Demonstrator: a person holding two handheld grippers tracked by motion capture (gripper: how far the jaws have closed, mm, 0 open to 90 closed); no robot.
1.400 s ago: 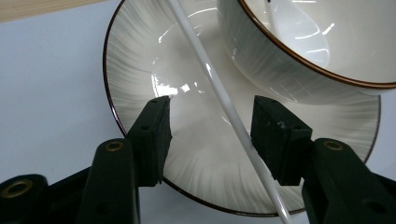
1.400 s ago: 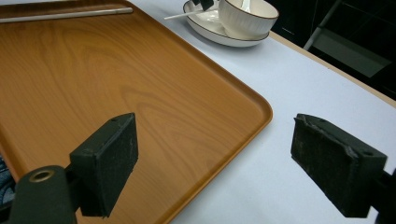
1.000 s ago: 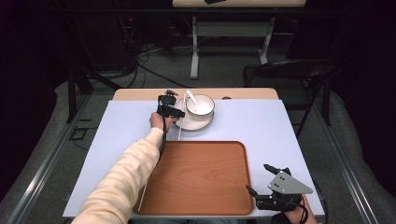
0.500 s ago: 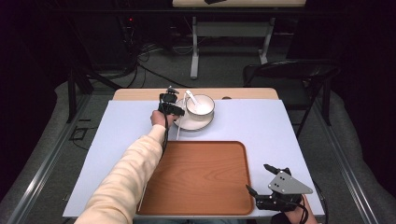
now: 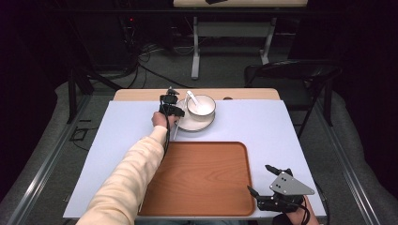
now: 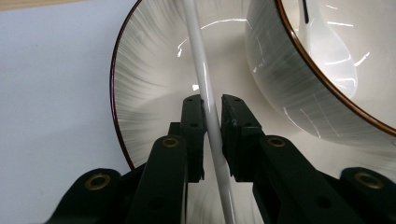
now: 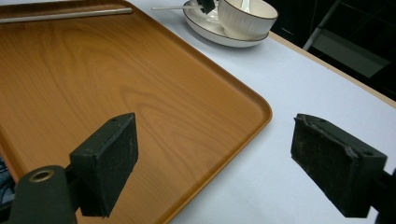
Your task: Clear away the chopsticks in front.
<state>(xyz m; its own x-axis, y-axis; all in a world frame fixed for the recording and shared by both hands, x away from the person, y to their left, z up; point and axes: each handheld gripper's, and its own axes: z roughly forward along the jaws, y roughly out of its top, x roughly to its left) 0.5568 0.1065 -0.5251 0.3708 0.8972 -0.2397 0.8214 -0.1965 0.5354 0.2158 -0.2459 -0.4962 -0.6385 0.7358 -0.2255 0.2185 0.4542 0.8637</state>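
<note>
A thin white stick [image 6: 198, 51] lies across the rim of a white plate [image 6: 144, 84] with a dark edge. My left gripper [image 6: 212, 105] is shut on the stick. A white ribbed bowl [image 6: 289, 79] stands on the plate just right of the jaws, with a white spoon [image 6: 327, 46] in it. In the high view the left gripper [image 5: 176, 112] sits at the plate's [image 5: 195, 125] left edge, at the far side of the table. My right gripper [image 5: 260, 180] is open and holds nothing. It hovers beside the near right corner of the wooden tray [image 5: 202, 178].
The tray [image 7: 116, 84] is bare and fills the near middle of the pale blue table cover [image 5: 281, 126]. A dark folding chair [image 5: 291, 72] stands beyond the table's far right corner. Cables lie on the floor behind.
</note>
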